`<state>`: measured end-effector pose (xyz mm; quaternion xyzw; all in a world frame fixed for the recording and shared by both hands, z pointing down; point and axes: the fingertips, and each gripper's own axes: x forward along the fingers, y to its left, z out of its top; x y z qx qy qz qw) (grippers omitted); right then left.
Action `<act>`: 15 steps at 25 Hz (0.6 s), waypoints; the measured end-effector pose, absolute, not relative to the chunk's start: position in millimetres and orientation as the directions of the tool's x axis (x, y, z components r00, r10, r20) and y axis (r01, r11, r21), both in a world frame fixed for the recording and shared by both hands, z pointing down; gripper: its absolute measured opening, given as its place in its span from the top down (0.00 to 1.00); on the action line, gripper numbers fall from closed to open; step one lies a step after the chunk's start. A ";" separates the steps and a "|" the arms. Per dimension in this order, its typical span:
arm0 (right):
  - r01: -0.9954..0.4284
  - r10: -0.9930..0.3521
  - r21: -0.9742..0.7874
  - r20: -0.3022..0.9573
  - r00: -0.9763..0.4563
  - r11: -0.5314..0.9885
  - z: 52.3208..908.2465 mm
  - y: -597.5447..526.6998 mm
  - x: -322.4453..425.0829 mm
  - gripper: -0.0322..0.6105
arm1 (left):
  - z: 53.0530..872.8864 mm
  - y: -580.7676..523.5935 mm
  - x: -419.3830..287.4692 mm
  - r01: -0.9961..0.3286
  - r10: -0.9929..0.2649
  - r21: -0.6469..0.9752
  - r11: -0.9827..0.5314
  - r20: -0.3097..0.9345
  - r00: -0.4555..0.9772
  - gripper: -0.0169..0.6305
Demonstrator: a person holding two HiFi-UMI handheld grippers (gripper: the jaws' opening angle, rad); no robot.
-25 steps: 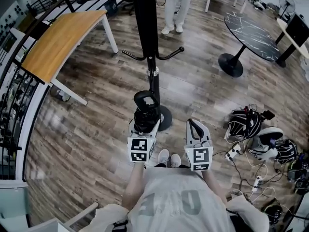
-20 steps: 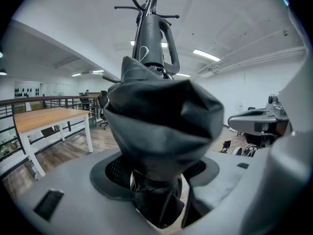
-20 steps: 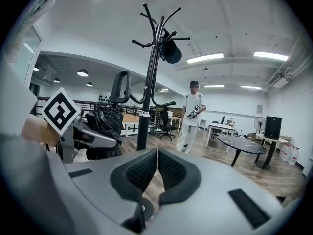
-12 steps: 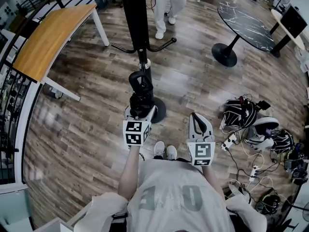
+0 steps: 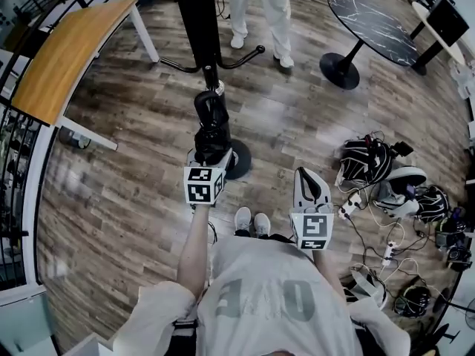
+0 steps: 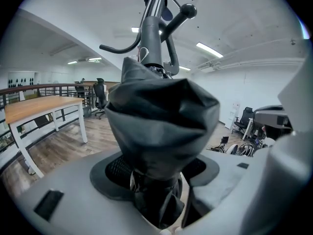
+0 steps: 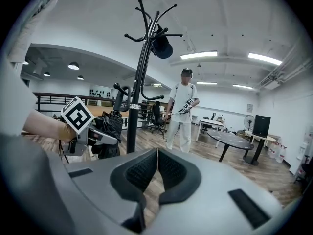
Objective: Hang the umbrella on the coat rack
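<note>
A folded black umbrella (image 5: 211, 133) stands upright in my left gripper (image 5: 210, 156), which is shut on its bunched fabric (image 6: 161, 116). Its loop handle (image 5: 210, 107) points at the black coat rack (image 5: 199, 13), just below the rack's lower hooks (image 5: 245, 55). In the left gripper view the left gripper (image 6: 156, 180) has the rack's pole (image 6: 152, 33) and a knobbed hook (image 6: 188, 10) rising right behind the umbrella. My right gripper (image 5: 305, 190) is shut and empty, level with my right side. The right gripper view shows this gripper (image 7: 157, 170) with pads together, the rack (image 7: 142, 67) and the held umbrella (image 7: 110, 126) at left.
The rack's round base (image 5: 239, 163) sits on the wood floor in front of my feet. A person (image 5: 260, 6) stands beyond the rack. A wooden table (image 5: 63, 54) is at left, a round black table (image 5: 371, 22) at back right. Bags and cables (image 5: 386, 184) lie at right.
My left gripper has carried the umbrella forward, so its handle is closer to the rack's lower hooks. The right gripper has shifted only slightly and stays shut.
</note>
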<state>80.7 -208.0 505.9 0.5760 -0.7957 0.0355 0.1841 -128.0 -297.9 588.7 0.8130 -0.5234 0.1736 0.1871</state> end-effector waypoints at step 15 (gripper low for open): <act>-0.930 -0.889 0.153 0.378 -0.258 0.335 522.0 -201.4 85.4 0.90 | 614.4 -308.3 -125.4 -0.900 -0.756 0.110 -0.422 0.506 0.416 0.52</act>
